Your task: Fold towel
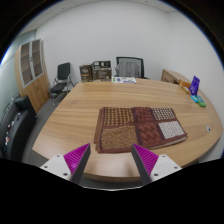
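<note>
A brown patchwork towel [140,128] lies spread flat on the wooden oval table [70,125], just ahead of and a little to the right of my fingers. My gripper [110,158] is open and empty, held above the table's near edge. Its two magenta pads [76,156] stand wide apart with bare table between them. The towel's near edge lies just beyond the fingertips.
Office chairs [63,75] stand round the far side of the table. A purple object [195,85] and a teal one [198,100] sit at the table's far right. A wooden cabinet [32,68] is at the left wall, shelves [100,71] at the back.
</note>
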Available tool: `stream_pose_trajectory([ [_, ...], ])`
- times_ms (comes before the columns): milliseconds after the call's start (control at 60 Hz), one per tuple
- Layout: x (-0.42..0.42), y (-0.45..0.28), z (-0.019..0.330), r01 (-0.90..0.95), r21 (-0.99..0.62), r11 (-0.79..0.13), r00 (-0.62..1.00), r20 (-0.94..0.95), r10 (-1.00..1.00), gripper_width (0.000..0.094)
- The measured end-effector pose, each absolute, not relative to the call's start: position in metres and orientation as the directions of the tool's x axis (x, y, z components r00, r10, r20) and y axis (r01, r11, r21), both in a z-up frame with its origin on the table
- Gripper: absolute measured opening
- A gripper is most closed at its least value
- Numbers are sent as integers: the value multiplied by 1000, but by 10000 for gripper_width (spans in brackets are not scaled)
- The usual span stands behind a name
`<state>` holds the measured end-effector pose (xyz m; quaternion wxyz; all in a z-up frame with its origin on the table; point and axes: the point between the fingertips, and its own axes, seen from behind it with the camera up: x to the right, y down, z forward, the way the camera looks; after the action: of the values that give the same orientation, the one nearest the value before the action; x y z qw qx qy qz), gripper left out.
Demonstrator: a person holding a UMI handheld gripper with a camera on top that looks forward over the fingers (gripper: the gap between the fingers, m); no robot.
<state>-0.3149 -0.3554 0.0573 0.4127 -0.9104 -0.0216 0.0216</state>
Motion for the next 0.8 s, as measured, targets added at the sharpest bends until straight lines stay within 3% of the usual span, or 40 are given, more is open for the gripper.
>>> stream_pose_trajectory([
  [283,-357,-240,-6,64,-733,-677,998,28,63,805],
  [533,-354,-226,-6,109,-709,-696,994,85,68,508],
  [617,-353,-224,-6,138,-693,-707,990,114,81,330],
  [667,-345,-221,-4,166,-692,-703,984,158,78,114],
  [683,-343,-220,-2,170,-697,-697,983,170,69,88],
  [800,-348,-223,1,169,-689,-705,984,159,81,65],
])
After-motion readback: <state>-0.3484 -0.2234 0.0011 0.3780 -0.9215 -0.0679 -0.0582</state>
